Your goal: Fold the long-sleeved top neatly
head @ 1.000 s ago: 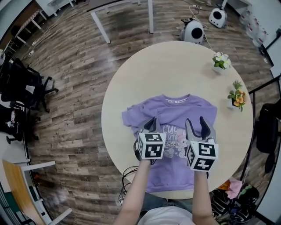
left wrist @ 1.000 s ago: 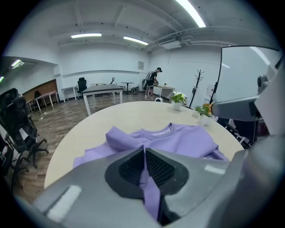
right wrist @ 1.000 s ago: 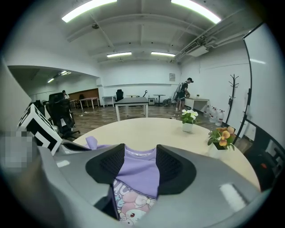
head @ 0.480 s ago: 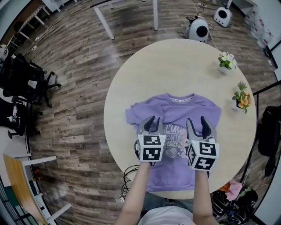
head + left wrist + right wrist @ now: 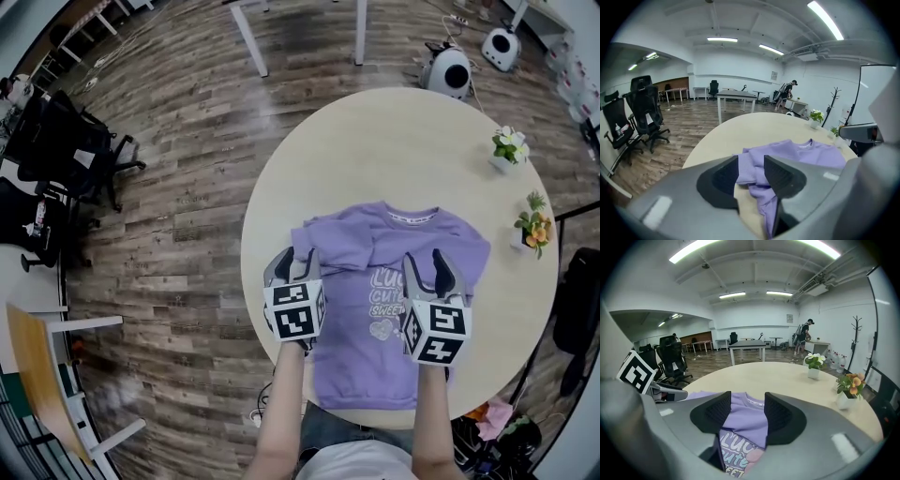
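A purple long-sleeved top (image 5: 375, 328) lies flat on the round beige table (image 5: 394, 150), collar at the far side and a printed design on the chest. Its left sleeve (image 5: 317, 246) is folded in over the shoulder. My left gripper (image 5: 291, 265) hovers open at the top's left edge. In the left gripper view the sleeve cuff (image 5: 746, 165) shows in the gap between the jaws, which do not press on it. My right gripper (image 5: 427, 267) is open above the chest print (image 5: 736, 446), holding nothing.
Two small potted flower plants (image 5: 507, 147) (image 5: 534, 225) stand near the table's right rim. White rounded machines (image 5: 450, 70) sit on the wooden floor beyond the table. Black office chairs (image 5: 66, 150) are at the left, a wooden chair (image 5: 47, 375) at lower left.
My left gripper has moved left, from over the top's middle to its left edge by the folded sleeve. The right gripper has shifted only a little. Both stay open.
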The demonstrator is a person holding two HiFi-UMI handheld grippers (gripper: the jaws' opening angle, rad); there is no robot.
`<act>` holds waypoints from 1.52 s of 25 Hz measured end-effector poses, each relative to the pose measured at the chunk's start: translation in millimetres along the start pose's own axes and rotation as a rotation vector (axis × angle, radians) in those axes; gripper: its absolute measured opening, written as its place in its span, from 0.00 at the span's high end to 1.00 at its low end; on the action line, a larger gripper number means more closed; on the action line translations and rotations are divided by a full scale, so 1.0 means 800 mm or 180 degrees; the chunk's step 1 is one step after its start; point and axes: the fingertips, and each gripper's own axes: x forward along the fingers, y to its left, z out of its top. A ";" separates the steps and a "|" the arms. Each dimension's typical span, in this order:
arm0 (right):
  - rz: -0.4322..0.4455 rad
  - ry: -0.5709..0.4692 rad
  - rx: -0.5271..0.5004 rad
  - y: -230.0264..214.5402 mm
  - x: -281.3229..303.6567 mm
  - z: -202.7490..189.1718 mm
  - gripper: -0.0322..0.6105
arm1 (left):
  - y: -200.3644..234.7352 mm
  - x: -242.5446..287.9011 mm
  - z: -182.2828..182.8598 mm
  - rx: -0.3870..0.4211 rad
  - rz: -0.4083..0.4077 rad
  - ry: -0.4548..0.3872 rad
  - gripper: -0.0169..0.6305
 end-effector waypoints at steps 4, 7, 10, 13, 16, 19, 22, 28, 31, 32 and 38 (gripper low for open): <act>0.0029 0.0033 -0.0039 0.012 0.007 -0.004 0.56 | 0.022 0.010 -0.017 -0.0105 0.0036 0.0108 0.73; 0.0028 0.0057 -0.0055 0.018 0.009 -0.006 0.56 | 0.031 0.017 -0.032 -0.0269 -0.0024 0.0213 0.73; 0.0007 0.0076 -0.0068 0.018 0.011 -0.008 0.56 | 0.035 0.025 -0.040 -0.0333 -0.0084 0.0280 0.73; -0.0012 0.0093 -0.0077 0.017 0.013 -0.009 0.56 | 0.030 0.035 -0.048 -0.0374 -0.0230 0.0378 0.73; -0.0022 0.0106 -0.0084 0.017 0.015 -0.011 0.56 | 0.029 0.043 -0.054 -0.0400 -0.0295 0.0442 0.75; -0.0033 0.0113 -0.0099 0.017 0.016 -0.010 0.56 | 0.033 0.043 -0.051 -0.0385 -0.0270 0.0421 0.78; -0.0044 0.0112 -0.0111 0.015 0.015 -0.009 0.56 | 0.037 0.040 -0.044 -0.0349 -0.0209 0.0350 0.92; -0.0054 0.0078 -0.0098 0.010 0.007 -0.007 0.56 | 0.028 0.020 -0.017 -0.0216 -0.0205 0.0133 0.95; -0.0067 0.0042 -0.0070 0.003 -0.002 -0.005 0.56 | 0.012 0.001 0.009 -0.0113 -0.0226 -0.0037 0.95; -0.0078 0.0028 -0.0056 0.000 -0.005 -0.005 0.56 | 0.006 -0.005 0.019 -0.0072 -0.0238 -0.0105 0.95; -0.0186 -0.0053 0.0057 -0.035 -0.030 -0.004 0.56 | -0.051 -0.045 0.080 0.0197 -0.0391 -0.0477 0.95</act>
